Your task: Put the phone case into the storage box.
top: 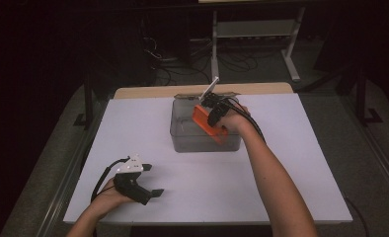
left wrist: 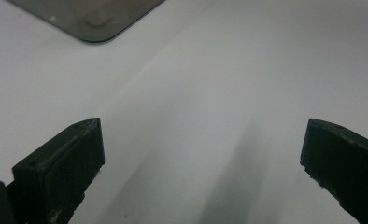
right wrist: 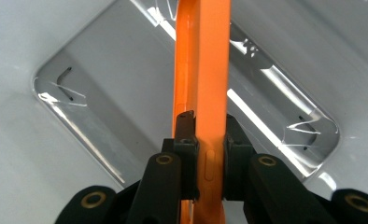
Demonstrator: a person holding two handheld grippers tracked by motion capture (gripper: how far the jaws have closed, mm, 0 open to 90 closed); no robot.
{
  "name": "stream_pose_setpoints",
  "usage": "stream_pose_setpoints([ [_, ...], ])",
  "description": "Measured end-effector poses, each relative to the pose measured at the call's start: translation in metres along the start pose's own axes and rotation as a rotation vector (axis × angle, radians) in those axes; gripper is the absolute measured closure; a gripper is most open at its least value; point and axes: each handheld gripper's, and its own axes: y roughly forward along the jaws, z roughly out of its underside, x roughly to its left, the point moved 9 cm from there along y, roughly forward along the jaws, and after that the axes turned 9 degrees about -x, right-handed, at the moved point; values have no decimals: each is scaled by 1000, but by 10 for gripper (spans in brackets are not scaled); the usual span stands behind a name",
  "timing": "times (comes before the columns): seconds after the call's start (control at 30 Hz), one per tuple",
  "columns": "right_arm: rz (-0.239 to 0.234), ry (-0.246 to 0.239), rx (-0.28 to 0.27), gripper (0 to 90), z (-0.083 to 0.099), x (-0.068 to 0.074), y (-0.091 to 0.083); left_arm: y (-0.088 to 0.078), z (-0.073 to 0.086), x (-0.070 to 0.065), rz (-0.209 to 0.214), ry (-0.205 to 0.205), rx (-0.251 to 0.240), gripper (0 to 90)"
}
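My left gripper [top: 150, 180] rests low on the white table [top: 291, 163], near my own edge of it, with its grey three-cornered plate [top: 129, 165] on top and its cable [top: 102, 178] looping back beside my wrist. Its jaws stand wide apart with nothing between them; in the left gripper view only bare white tabletop lies in the gap. Ahead of those jaws and off to their left, a rounded corner of the clear bin [left wrist: 91, 18] shows, well apart from the jaw tips.

Moving rightward, the clear bin [top: 182, 136] sits past the middle of the table, ahead and to the right of my left gripper. My right gripper [top: 213, 106] is over it, my forearm reaching across the table to it. Its jaws are clamped on a flat orange piece [top: 207, 127], which tilts down over the bin from the jaws. In the right gripper view the orange piece [right wrist: 203, 84] runs edge-on straight out between the two black jaws, pinched from both sides, and beyond it I look down on the bin's transparent floor [right wrist: 126, 93]. I cannot tell whether the piece's far end touches the bin.
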Motion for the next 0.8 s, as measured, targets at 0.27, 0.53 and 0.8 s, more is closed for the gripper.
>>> stream_pose_setpoints([
  [0.27,22,65,7,787,2,-8,-1,0,0,0,1,1,1,0],
  [0.53,27,108,13,787,4,-13,-3,0,0,-1,3,3,3,0],
  [0.8,44,159,22,786,5,-17,-2,0,0,-1,3,-2,-1,0],
])
